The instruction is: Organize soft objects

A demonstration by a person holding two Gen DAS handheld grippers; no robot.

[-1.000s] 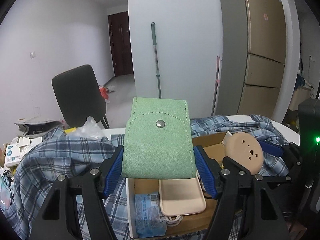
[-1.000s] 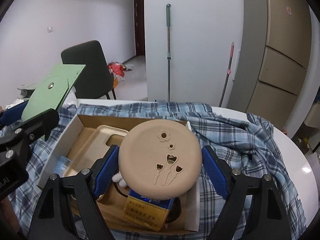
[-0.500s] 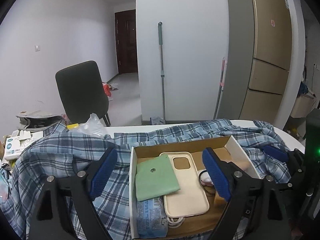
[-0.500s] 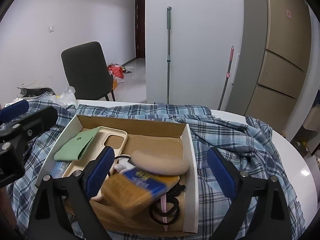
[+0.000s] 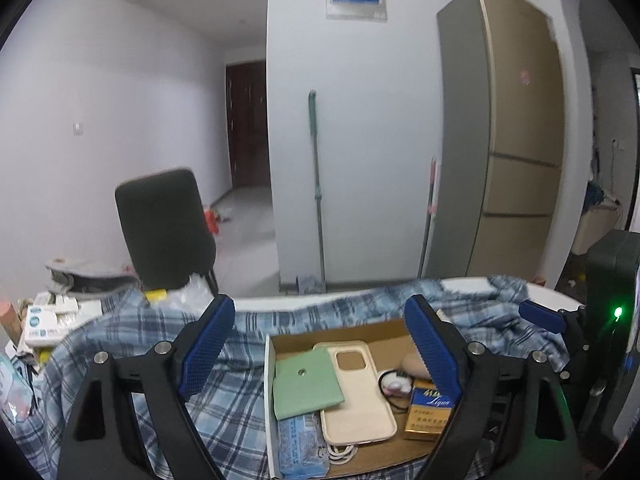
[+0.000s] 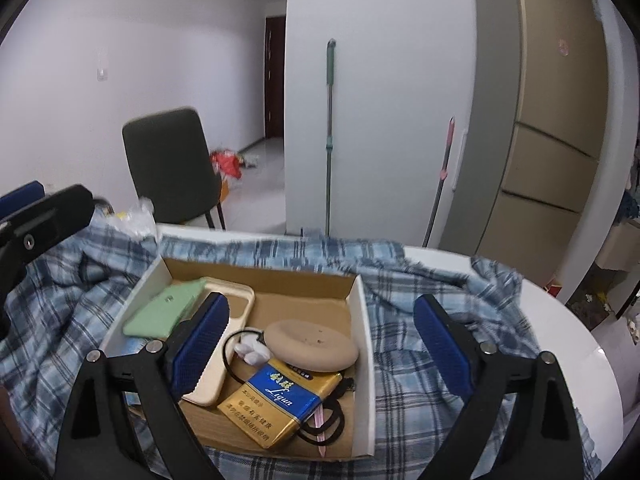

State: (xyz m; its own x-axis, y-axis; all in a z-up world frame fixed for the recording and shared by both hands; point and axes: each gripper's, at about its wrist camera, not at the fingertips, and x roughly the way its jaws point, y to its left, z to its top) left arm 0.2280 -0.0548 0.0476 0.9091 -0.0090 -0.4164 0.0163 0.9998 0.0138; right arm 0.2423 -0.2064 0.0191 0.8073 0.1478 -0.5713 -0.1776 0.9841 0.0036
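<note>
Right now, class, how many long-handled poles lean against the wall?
2: a green pole stands against the white wall, and a pink-tipped one leans beside the fridge. Others may be hidden.

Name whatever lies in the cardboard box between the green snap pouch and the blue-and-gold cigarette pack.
The cream phone case lies between green snap pouch and cigarette pack; the left wrist view shows it best.

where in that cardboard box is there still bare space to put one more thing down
Bare floor of the cardboard box shows along the back wall, between the phone case and the right wall, behind the round tan pad. The front and left are crowded.
</note>
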